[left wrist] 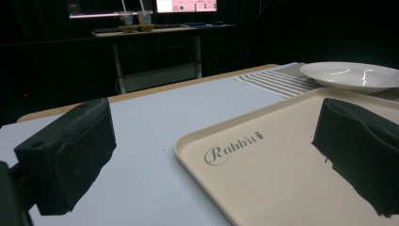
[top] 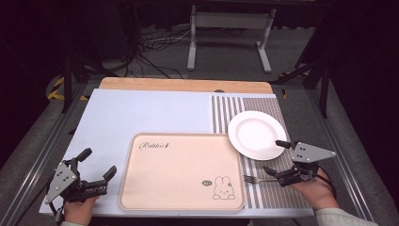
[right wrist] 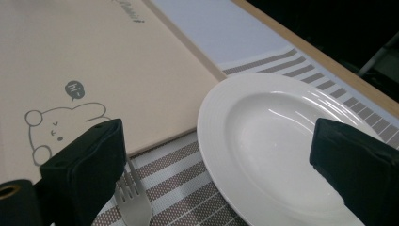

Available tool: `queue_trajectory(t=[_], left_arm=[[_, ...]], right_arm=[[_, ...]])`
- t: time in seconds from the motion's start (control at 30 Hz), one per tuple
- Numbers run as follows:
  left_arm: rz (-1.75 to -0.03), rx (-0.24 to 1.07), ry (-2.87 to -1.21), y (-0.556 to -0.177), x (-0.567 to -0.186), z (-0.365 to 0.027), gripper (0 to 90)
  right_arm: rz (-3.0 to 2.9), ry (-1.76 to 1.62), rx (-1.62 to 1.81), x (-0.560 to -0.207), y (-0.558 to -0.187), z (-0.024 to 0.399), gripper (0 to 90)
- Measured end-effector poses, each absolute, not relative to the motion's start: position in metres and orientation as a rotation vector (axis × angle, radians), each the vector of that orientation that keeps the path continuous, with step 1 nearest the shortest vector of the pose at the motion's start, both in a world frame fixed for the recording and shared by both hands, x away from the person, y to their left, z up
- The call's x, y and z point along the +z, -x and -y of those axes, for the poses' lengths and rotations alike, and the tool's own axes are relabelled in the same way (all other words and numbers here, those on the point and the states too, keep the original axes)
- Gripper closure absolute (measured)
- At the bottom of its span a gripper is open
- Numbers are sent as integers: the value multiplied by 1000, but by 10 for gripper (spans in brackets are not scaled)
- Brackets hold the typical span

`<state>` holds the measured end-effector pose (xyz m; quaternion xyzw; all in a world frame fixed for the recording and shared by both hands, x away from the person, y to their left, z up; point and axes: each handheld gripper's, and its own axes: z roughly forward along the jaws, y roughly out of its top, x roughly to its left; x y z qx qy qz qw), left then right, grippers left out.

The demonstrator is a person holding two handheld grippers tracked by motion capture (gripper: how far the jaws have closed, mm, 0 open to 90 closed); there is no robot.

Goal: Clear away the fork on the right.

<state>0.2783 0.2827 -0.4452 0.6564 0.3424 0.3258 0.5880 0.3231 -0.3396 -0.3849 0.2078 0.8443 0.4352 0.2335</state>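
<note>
A silver fork (top: 254, 179) lies flat on the striped mat (top: 270, 190), seemingly just beside the white plate (top: 256, 134).

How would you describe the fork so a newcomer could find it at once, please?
Start at the large beige tray; right of it lies a striped mat. The fork lies there, below the white plate, by the right claw: the scene's one small metal piece.

black jaws, grey plates, pale sleeve (top: 336, 216)

You're at a lab bench: dark curtained surround, loose black floor cables (top: 150, 52), lit monitor (left wrist: 186, 5) behind.
</note>
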Motion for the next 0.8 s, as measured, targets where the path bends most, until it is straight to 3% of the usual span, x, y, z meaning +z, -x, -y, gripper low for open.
queue_trajectory(t=[0.8], left_arm=[[-799, 757, -1535, -279, -446, -284, 5]], right_arm=[[-2681, -440, 761, -383, -346, 325, 56]])
